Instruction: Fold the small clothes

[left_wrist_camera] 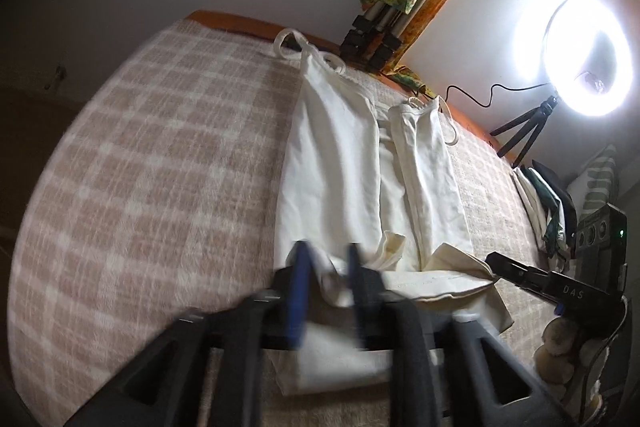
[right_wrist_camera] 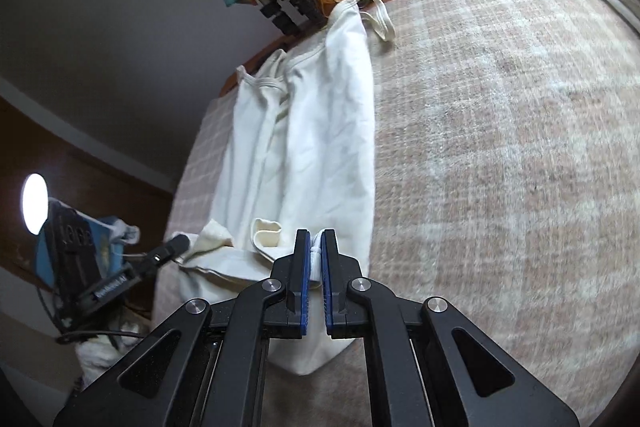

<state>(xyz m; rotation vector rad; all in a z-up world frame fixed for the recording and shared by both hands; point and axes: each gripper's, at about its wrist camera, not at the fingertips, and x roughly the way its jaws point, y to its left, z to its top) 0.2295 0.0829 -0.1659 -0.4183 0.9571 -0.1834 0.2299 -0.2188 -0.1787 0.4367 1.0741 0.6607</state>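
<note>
A small cream garment with thin shoulder straps [left_wrist_camera: 340,163] lies on a checked beige blanket [left_wrist_camera: 160,167], its sides folded lengthwise toward the middle. My left gripper [left_wrist_camera: 326,263] is motion-blurred at the near hem with cloth between its fingers. In the right wrist view the same garment [right_wrist_camera: 320,131] lies ahead, and my right gripper [right_wrist_camera: 316,247] is shut on its near hem edge, lifted and doubled over. Each gripper shows in the other's view, my right [left_wrist_camera: 496,263] and my left [right_wrist_camera: 180,243], both at the hem corners.
A lit ring light on a small tripod [left_wrist_camera: 572,59] stands at the far right. A folded tripod with coloured cloth [left_wrist_camera: 384,27] leans at the headboard. A stack of folded clothes [left_wrist_camera: 548,203] lies at the right edge. A black cable [left_wrist_camera: 472,95] runs along the headboard.
</note>
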